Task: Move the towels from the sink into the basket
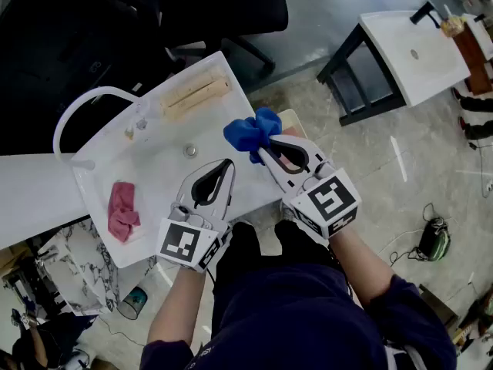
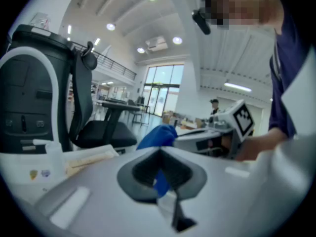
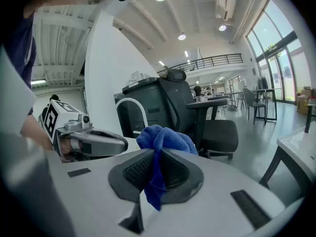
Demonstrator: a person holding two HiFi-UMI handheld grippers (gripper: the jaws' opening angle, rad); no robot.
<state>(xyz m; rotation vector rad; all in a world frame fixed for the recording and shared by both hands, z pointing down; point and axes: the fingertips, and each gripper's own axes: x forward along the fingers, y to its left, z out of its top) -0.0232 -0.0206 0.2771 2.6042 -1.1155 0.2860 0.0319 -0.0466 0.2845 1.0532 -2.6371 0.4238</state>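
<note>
**Carrying the blue towel on a thin pinch**

The right gripper [image 1: 264, 153] has its jaws pressed onto a fold of the blue towel [image 1: 250, 132]. Most of the cloth is bunched beyond the tips, and a short tail hangs down between the pads. The towel is up in the air above the right corner of the sink [image 1: 162, 168], clear of the basin.

The left gripper [image 1: 226, 166] has its jaws together on nothing. It sits just beside the blue towel, with its tips pointing toward it.

Judging from this, the main risk is the grip. Only a narrow fold is caught, so a quick swing could pull it out and drop the towel on the floor. The loose bunch could also brush or snag on the left gripper, since the two sit so near each other.

No basket can be clearly made out in any view. The release point therefore has to be found first, and letting go too soon would miss it.

The pink towel [image 1: 121, 210] lies in the sink's left part and could be left behind.

Count:
- Two towels, one blue and one pink.
- Two grippers.
- One faucet [image 1: 98, 91] arching over this sink.
- One beige bar [image 1: 194, 95] at the sink's far edge.
- A second sink [image 1: 416, 48] standing well apart at the upper right.
</note>
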